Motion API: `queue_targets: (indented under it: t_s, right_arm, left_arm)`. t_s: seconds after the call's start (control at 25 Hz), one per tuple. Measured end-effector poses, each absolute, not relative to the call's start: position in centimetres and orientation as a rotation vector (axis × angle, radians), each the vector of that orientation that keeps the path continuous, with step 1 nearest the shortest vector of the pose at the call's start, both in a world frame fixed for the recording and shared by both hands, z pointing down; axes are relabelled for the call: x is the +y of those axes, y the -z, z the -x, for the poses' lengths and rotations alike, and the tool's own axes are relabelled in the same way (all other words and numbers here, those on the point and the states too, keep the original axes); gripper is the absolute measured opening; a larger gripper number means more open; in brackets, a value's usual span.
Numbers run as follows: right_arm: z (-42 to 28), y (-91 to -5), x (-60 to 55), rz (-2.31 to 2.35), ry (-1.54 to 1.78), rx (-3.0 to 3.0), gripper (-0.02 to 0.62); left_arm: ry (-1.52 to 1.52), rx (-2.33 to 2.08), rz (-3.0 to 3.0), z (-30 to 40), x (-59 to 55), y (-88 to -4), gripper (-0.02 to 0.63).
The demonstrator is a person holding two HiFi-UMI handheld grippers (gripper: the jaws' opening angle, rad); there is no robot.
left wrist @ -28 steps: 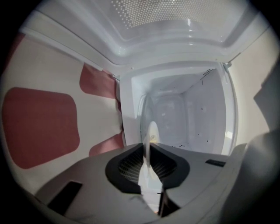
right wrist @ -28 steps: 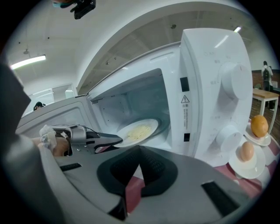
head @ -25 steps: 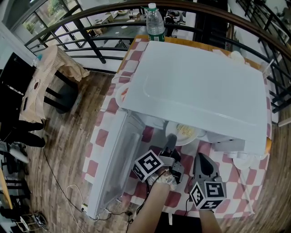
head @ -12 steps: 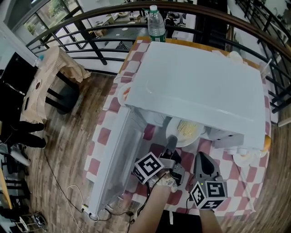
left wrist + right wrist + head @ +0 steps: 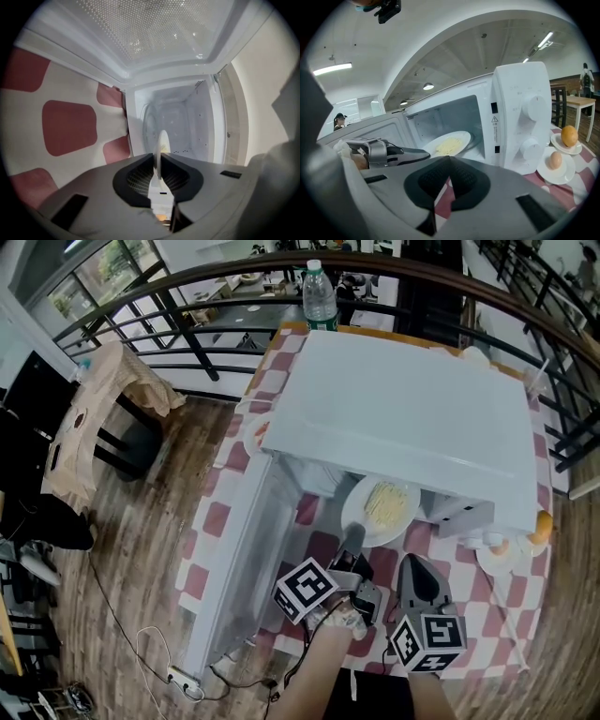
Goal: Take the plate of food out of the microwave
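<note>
The white plate of pale noodles (image 5: 382, 510) sticks halfway out of the open white microwave (image 5: 403, 418). My left gripper (image 5: 353, 534) is shut on the plate's near rim. In the left gripper view the plate (image 5: 162, 143) stands edge-on between the jaws of the left gripper (image 5: 158, 158), with the bare microwave cavity (image 5: 180, 119) behind it. My right gripper (image 5: 413, 565) hovers just right of the left one, shut and holding nothing. From the right gripper (image 5: 449, 158), the plate (image 5: 447, 143) and the left gripper (image 5: 389, 152) show at the microwave's mouth.
The microwave door (image 5: 234, 559) hangs open to the left. Two saucers with eggs (image 5: 511, 547) sit right of the microwave, below its control panel (image 5: 525, 126). A water bottle (image 5: 320, 292) stands behind it. A chair (image 5: 103, 399) and floor cable (image 5: 183, 676) lie left.
The plate has slid further out of the microwave toward me, drawn by the left gripper. The right gripper has stayed where it was.
</note>
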State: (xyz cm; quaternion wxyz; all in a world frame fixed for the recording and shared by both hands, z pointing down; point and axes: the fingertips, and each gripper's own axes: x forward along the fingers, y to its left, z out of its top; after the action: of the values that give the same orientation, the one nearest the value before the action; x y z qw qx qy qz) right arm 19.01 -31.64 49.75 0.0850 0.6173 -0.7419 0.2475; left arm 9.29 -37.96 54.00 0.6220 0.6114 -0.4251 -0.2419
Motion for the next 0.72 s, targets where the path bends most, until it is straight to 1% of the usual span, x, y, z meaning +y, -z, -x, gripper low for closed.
queue_targets:
  t_s: [0.72]
  right_arm:
    - [-17.8,-48.3,-31.3,-1.956,-0.700,-2.179,-0.002]
  left_arm:
    - [0.471,-0.915,-1.444,-9.1,-36.1,-53.9,0.052]
